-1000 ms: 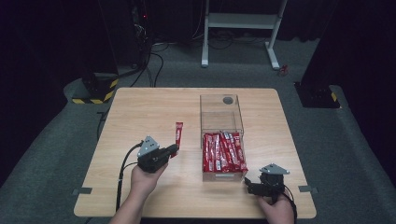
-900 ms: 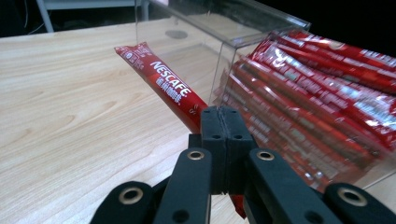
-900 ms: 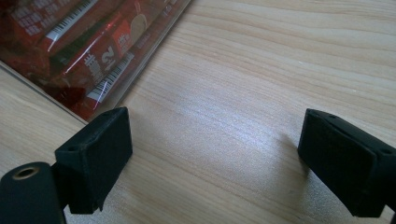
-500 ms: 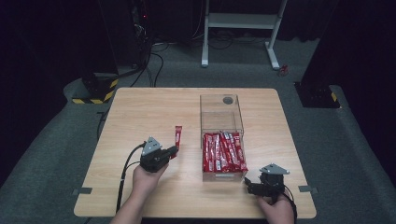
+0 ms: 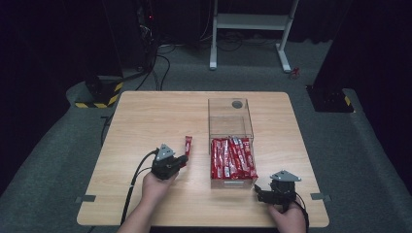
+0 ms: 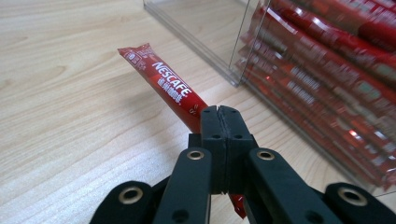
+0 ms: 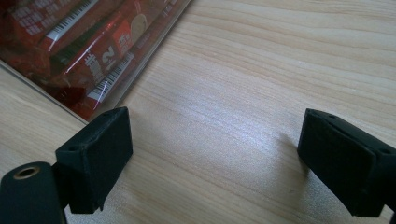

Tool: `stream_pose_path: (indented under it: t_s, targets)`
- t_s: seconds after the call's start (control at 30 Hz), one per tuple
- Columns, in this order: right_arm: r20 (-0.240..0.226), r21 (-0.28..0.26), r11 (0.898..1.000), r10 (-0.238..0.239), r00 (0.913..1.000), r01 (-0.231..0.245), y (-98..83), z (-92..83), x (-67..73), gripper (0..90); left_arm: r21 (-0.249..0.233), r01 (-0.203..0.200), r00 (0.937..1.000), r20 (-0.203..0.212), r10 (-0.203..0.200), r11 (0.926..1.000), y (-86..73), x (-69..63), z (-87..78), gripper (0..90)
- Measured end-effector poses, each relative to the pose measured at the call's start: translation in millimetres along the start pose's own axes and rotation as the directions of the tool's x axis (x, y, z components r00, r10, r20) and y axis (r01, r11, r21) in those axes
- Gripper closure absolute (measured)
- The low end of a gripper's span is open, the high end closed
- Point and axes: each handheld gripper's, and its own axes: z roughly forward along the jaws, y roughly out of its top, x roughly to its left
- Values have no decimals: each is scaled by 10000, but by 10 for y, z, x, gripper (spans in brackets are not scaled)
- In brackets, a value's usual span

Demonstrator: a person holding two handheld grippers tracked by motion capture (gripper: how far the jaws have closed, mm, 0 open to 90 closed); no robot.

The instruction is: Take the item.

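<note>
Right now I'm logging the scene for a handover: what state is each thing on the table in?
Left gripper: jaws shut on the coffee stick.
Coffee stick: held at one end, outside the box.
Right gripper: jaws open, holding nothing, over the table.
Clear box: open on top, near half packed with red sticks, far half bare.
</note>
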Motion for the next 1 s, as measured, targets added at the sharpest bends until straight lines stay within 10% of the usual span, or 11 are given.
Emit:
stream_pose_path:
  t_s: [1.0]
  targets:
    - [5, -3, 10000, -11, 10000, 11, -1, -1, 1, 101, 844, -118, 9995, -290, 143, 9964, -114, 4, 129, 781]
